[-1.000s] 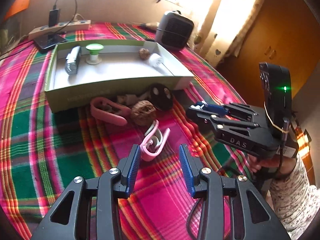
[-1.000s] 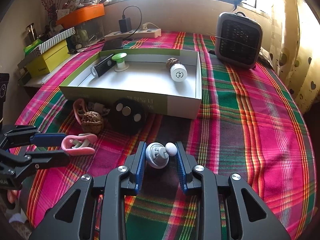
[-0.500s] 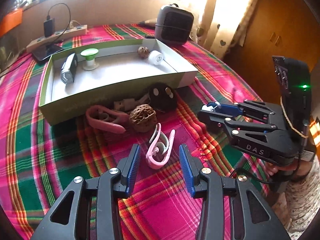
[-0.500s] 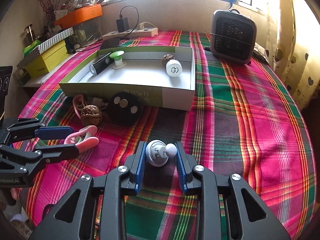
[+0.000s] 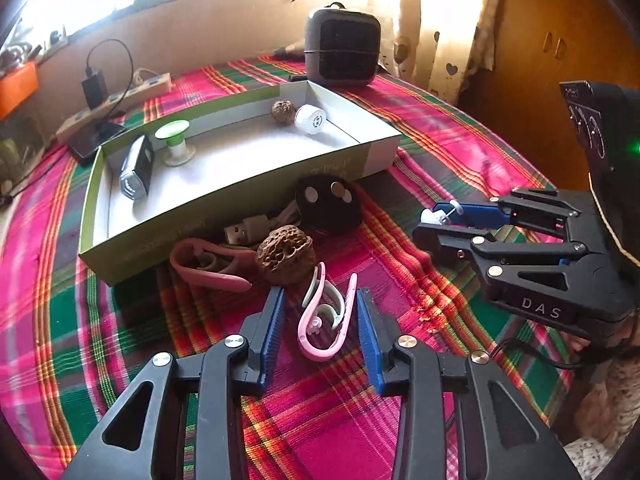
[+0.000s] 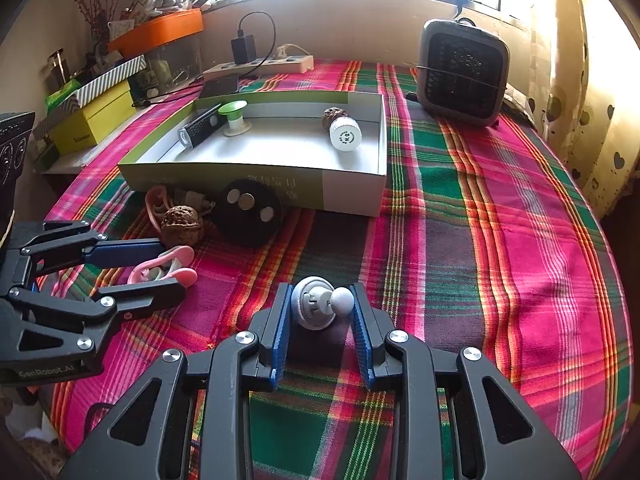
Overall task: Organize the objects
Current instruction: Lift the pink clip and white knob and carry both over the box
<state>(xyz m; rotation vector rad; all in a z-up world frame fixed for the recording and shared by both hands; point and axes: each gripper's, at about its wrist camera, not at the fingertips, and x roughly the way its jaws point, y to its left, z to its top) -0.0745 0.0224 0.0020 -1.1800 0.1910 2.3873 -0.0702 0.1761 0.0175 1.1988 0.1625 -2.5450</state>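
Since a second ago our left claw (image 5: 320,316) has advanced around the pink clip (image 5: 326,320), jaws closing, pads not yet touching. Our right claw (image 6: 321,306) stays clamped on the white knob (image 6: 318,306) above the tabletop (image 6: 500,248).

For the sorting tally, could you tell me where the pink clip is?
In the left wrist view, the pink clip lies on the tablecloth between the closing left hand-held gripper's fingers, beside the walnut.

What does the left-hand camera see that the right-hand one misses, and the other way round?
Only the left wrist view: a white USB plug by the box and a wooden cupboard.

Only the right wrist view: the orange tub and yellow box at the table's edge.

Both: the box, the heater, the pink clip between the closing left tongs, and the right tongs gripping a grey knob.
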